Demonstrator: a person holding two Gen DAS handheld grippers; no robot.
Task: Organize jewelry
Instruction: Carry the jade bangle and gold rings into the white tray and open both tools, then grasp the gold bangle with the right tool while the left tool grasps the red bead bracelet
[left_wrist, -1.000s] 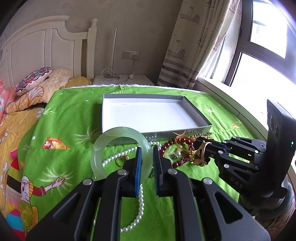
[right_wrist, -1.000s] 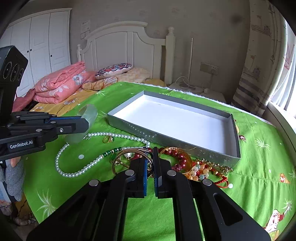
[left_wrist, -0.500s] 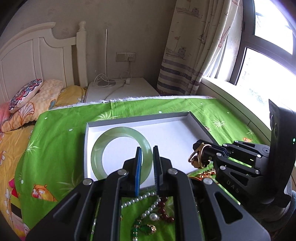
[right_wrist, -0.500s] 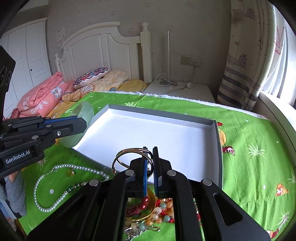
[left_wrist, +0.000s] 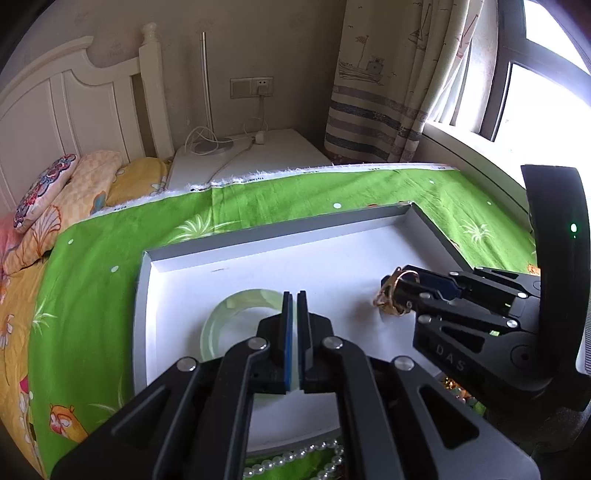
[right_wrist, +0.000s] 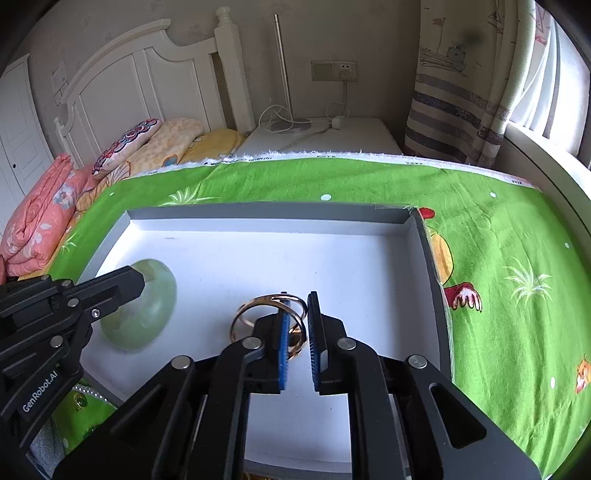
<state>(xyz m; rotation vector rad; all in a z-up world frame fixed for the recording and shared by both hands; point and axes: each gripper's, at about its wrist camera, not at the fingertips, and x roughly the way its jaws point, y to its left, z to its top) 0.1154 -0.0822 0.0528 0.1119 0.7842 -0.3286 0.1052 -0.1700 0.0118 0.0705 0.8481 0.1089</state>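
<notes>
Fingers of both grippers reach over the shallow grey tray (right_wrist: 421, 258) on the green bedspread (right_wrist: 498, 229). Left gripper (left_wrist: 294, 306) is clamped on the pale green bangle (left_wrist: 221, 317), low over the tray floor. Right gripper (right_wrist: 295, 325) is opening, gold bangles (right_wrist: 258, 310) loose between its pads.

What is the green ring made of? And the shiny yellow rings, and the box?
Green bangle: looks like jade or glass, since it is pale, milky and lets light through. Gold bangles: probably metal, thin with a bright polished shine. Box: likely cardboard, with thin grey walls, folded corners and a matte white inside.
</notes>
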